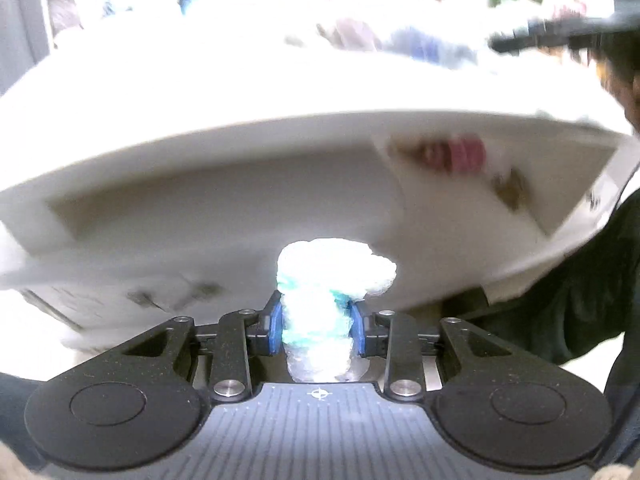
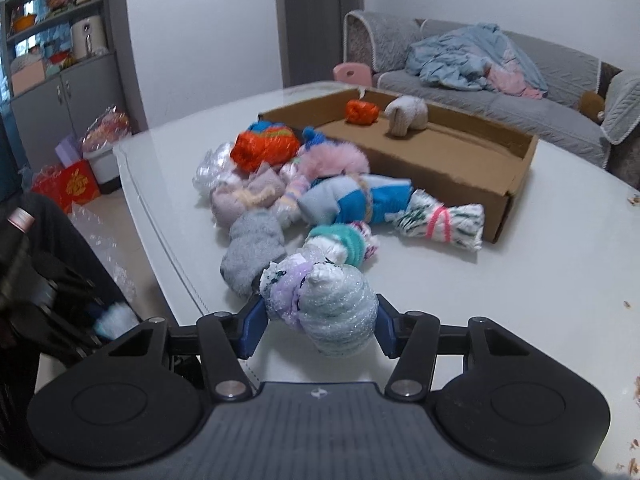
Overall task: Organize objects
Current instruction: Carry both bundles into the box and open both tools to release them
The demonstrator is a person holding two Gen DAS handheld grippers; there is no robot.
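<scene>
Left wrist view: the left gripper [image 1: 317,326] is clamped on a white and teal rolled sock bundle [image 1: 320,300], its blue pads pressing both sides. Behind it the white table [image 1: 240,208] fills the frame from its edge and underside; the picture is smeared, so the coloured shapes beyond are probably the sock pile.

Right wrist view: the right gripper [image 2: 318,330] has its pads against a pale blue and lilac sock bundle [image 2: 324,304] lying on the table near its edge. Beyond lies a heap of rolled socks [image 2: 304,184]. Just beside the heap, a shallow cardboard box [image 2: 440,160] holds an orange bundle [image 2: 361,111] and a beige bundle [image 2: 406,114] at its far end.
</scene>
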